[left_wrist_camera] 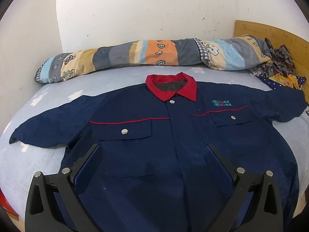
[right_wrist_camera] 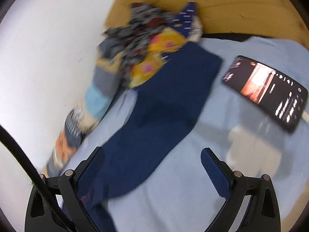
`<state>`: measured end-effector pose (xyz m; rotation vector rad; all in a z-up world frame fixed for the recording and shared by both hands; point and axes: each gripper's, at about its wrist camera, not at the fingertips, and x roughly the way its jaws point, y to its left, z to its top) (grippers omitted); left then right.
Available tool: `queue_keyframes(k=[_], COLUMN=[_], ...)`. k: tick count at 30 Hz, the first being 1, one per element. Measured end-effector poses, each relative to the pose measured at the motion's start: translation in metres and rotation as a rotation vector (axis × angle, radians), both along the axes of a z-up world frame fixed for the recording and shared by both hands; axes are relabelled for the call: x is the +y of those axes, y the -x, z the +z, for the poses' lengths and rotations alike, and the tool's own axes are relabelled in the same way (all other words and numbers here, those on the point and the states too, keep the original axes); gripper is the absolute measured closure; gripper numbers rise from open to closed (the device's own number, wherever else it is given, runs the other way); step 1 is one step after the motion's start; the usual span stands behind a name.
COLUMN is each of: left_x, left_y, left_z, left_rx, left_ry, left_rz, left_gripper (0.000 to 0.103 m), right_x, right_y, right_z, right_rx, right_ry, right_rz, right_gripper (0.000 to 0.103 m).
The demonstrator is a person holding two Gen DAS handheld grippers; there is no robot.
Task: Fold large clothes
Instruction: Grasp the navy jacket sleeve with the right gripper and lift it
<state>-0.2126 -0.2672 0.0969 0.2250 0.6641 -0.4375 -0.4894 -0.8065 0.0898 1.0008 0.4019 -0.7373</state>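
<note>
A navy work shirt (left_wrist_camera: pixel 135 131) with a red collar (left_wrist_camera: pixel 171 88) lies face up and spread flat on the bed (left_wrist_camera: pixel 25 160), collar toward the far wall, both short sleeves extended left and right. Front closed; two flap pockets with metal snaps.

The left gripper (left_wrist_camera: pixel 153 154) sits over the near hem at the shirt's centre, fingers wide apart, holding nothing.

The right gripper (right_wrist_camera: pixel 152 158) is over the shirt's right sleeve (right_wrist_camera: pixel 170 96), fingers wide apart, nothing between them. This view is motion-blurred; contact with the cloth cannot be told.

A rolled patterned quilt (left_wrist_camera: pixel 150 55) lies along the far wall. A heap of patterned clothes (right_wrist_camera: pixel 146 44) sits at the far right corner against the wooden headboard (right_wrist_camera: pixel 241 5), touching the sleeve end. A phone (right_wrist_camera: pixel 268 90) with lit screen lies on the sheet right of the sleeve, apart from it.
</note>
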Motion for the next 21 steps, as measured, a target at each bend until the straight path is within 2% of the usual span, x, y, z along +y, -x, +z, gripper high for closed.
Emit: queue_keyframes(k=[4, 7, 10, 13, 16, 18, 19, 20, 21], left_x=[-0.001, -0.002, -0.003, -0.004, -0.006, -0.008, -0.009, -0.009, -0.009], left_y=[-0.002, -0.005, -0.009, -0.011, -0.013, -0.013, -0.013, -0.013, -0.013], left_z=[-0.004, -0.008, -0.012, -0.016, -0.018, -0.02, -0.02, -0.02, -0.02], left_rx=[0.003, 0.015, 0.038, 0.048, 0.06, 0.067, 0.069, 0.068, 0.066], left_ry=[-0.007, -0.017, -0.019, -0.03, -0.035, -0.032, -0.034, -0.037, -0.037], left_rz=[-0.007, -0.009, -0.011, -0.012, -0.018, -0.022, -0.025, -0.027, -0.027], left_gripper=[0.0, 0.0, 0.0, 0.0, 0.0, 0.0, 0.0, 0.0, 0.0], right_x=[-0.047, -0.074, -0.093, -0.11, -0.123, -0.132, -0.135, -0.139, -0.141], right_y=[0.007, 0.002, -0.007, -0.013, -0.015, -0.022, -0.023, -0.025, -0.024], right_z=[-0.012, -0.025, -0.035, -0.048, -0.052, -0.054, -0.056, -0.058, -0.06], right_rx=[-0.032, -0.052, -0.027, -0.005, 0.003, 0.021, 0.019, 0.024, 0.022], right_ry=[-0.03, -0.067, -0.08, -0.107, -0.083, -0.069, -0.061, -0.054, -0.059], right_rz=[-0.065, -0.086, -0.108, -0.136, -0.147, -0.145, -0.143, -0.136, -0.137], right_gripper=[0.003, 0.01, 0.021, 0.023, 0.026, 0.036, 0.051, 0.078, 0.087])
